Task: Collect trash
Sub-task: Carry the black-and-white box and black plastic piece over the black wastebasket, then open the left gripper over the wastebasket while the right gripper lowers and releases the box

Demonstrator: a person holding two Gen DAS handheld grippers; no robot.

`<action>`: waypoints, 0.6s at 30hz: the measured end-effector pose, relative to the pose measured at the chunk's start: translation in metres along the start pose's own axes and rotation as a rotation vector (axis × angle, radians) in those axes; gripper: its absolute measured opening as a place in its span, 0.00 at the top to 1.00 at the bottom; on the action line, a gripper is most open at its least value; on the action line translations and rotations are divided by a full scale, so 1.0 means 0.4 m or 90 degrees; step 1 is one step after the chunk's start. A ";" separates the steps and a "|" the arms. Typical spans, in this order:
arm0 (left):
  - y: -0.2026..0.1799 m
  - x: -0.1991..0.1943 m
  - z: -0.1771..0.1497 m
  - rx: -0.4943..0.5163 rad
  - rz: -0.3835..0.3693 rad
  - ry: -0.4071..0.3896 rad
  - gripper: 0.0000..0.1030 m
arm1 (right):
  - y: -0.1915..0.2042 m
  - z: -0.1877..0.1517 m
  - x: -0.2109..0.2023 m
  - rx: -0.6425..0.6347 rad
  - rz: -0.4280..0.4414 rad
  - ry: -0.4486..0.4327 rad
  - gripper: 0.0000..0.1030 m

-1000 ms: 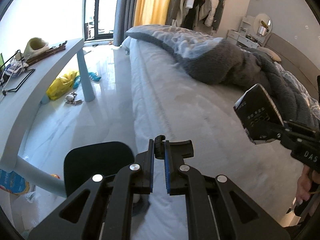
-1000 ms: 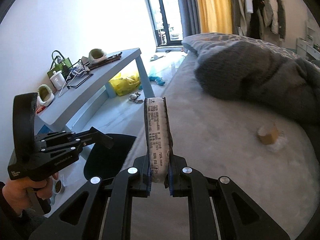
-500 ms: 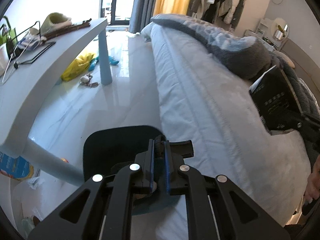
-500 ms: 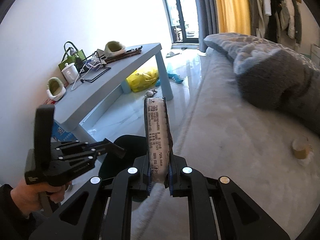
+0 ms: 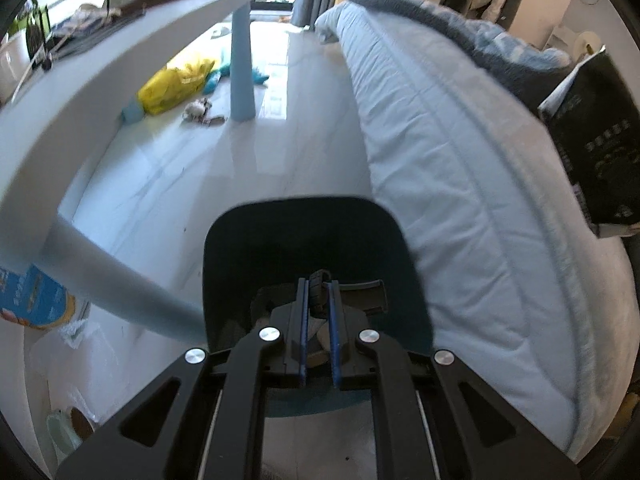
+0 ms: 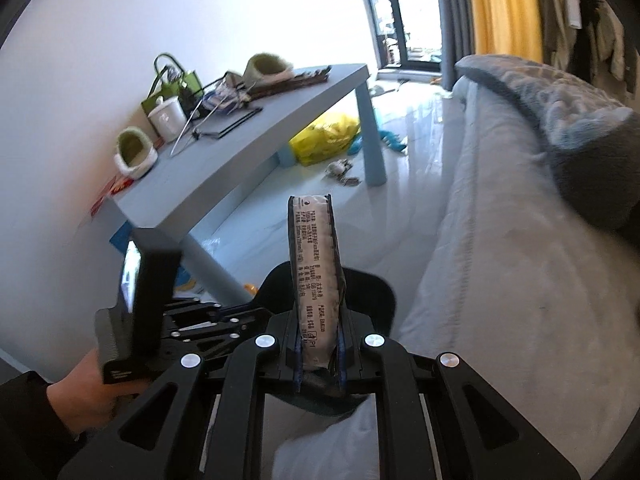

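One pale glossy floor between blue table and bed.

The dark bin at lower centre of the left wrist view is partly hidden behind the left gripper; its contents are too dim to identify. At the right edge, a black packet is cut off by the frame. On the desk, upper left of the right wrist view, the small items blur together.
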State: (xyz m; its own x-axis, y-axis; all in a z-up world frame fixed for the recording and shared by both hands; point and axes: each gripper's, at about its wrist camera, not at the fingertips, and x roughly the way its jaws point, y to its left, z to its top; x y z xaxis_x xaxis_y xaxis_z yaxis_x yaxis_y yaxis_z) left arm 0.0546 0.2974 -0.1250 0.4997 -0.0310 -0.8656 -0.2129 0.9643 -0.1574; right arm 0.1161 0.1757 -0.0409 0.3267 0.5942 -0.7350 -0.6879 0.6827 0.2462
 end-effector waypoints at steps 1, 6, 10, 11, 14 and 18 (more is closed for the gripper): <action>0.012 0.011 -0.006 -0.004 0.002 0.010 0.90 | 0.007 -0.002 0.014 0.001 0.005 0.009 0.88; 0.039 0.035 -0.027 -0.019 0.002 0.038 0.90 | 0.016 -0.008 0.057 0.006 0.001 0.042 0.88; 0.045 0.052 -0.036 -0.019 -0.004 0.054 0.90 | 0.022 -0.006 0.071 0.009 0.004 0.046 0.87; 0.047 0.056 -0.039 -0.020 -0.007 0.058 0.90 | 0.024 -0.005 0.073 0.009 0.006 0.045 0.87; 0.053 0.067 -0.042 -0.029 -0.013 0.069 0.89 | 0.030 -0.002 0.086 0.013 0.018 0.049 0.87; 0.065 0.065 -0.048 -0.029 -0.014 0.068 0.78 | 0.051 -0.003 0.116 0.007 0.027 0.063 0.87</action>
State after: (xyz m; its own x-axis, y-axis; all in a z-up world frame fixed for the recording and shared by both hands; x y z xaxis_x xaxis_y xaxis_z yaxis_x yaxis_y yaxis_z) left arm 0.0458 0.3168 -0.1608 0.4128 -0.0820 -0.9071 -0.2423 0.9502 -0.1962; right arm 0.1164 0.2165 -0.0707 0.2307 0.5783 -0.7825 -0.6921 0.6628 0.2858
